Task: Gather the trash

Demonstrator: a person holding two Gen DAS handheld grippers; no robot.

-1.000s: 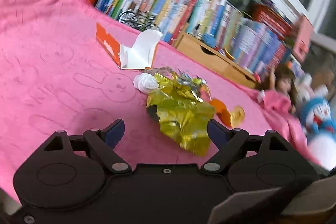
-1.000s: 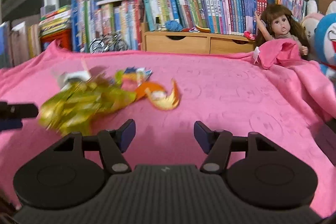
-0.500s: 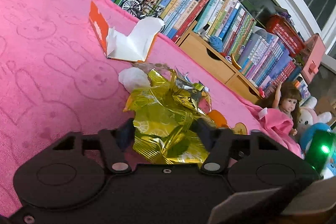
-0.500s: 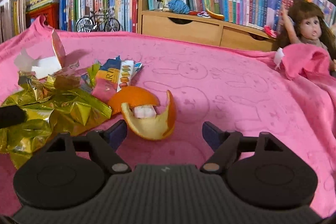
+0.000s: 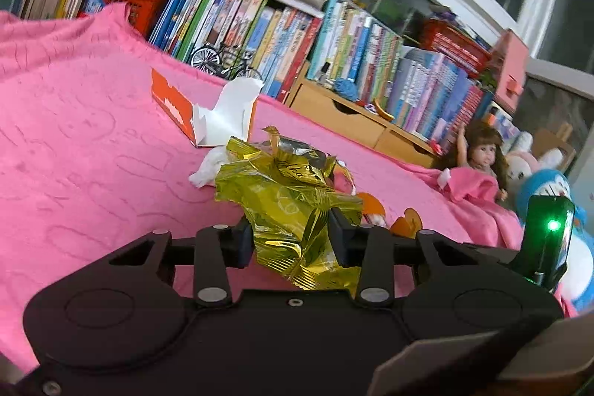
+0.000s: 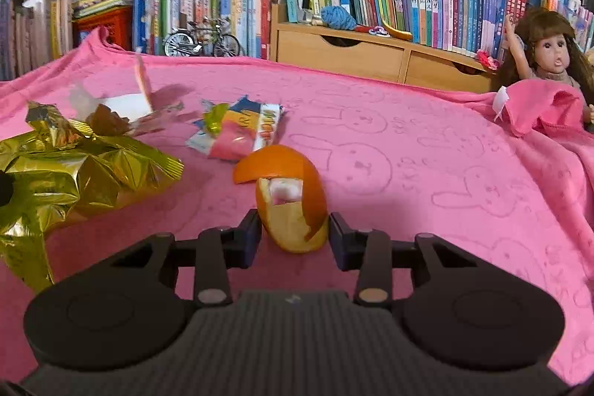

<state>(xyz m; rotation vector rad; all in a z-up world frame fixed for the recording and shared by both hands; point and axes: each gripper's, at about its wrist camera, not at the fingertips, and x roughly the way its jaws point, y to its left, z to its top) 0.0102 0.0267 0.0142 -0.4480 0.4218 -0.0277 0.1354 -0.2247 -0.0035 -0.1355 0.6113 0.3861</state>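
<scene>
The left gripper [image 5: 290,237], jaws just closed in, pinches the crinkled gold foil wrapper [image 5: 286,203]; the right gripper [image 6: 293,235] has closed on the curled orange peel [image 6: 287,195]. Beyond the peel lie flat candy wrappers [image 6: 237,132] on the pink fleece blanket [image 6: 408,154]

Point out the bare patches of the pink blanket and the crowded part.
Bare: the pink blanket between the orange peel and the doll, and its stretch left of the orange box. Crowded: around the gold wrapper, tissue and snack packets.
</scene>
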